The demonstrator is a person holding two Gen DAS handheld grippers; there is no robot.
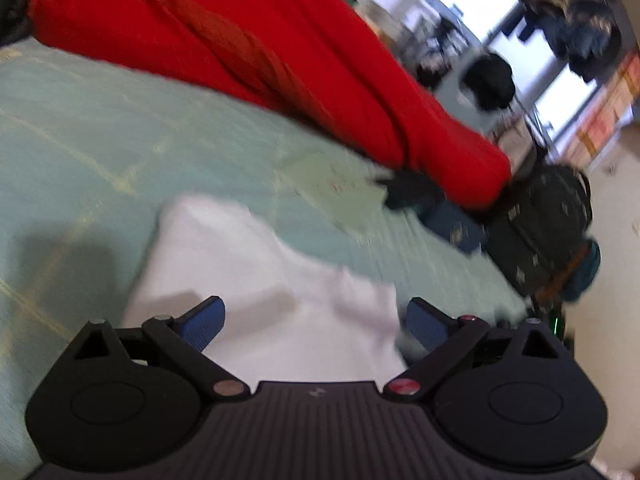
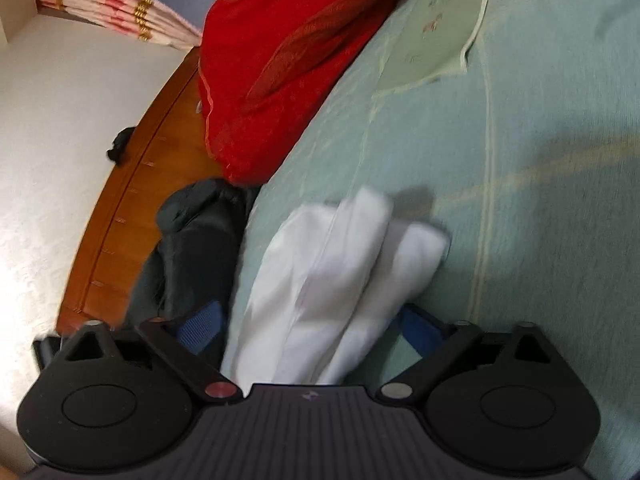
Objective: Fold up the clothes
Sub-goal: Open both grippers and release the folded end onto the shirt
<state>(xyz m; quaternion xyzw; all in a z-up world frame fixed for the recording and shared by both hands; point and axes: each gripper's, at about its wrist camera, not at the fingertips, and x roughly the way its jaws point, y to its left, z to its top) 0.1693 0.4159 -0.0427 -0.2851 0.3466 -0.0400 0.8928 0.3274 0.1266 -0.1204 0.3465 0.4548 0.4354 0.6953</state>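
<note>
White garment: left wrist view, lower centre, lying on the pale green bed cover; appears partly folded, though blur hides its edges. Left gripper: blue fingers spread wide over the cloth, nothing held. Red bedding: upper frame, bunched.

Right wrist view: white garment in the lower centre, doubled into two long lobes. Right gripper: fingers standing apart on either side of it, not visibly pinching. Dark clothing: left, against the wooden bed frame, unfolded. Judgement: folding underway, more remaining.
</note>
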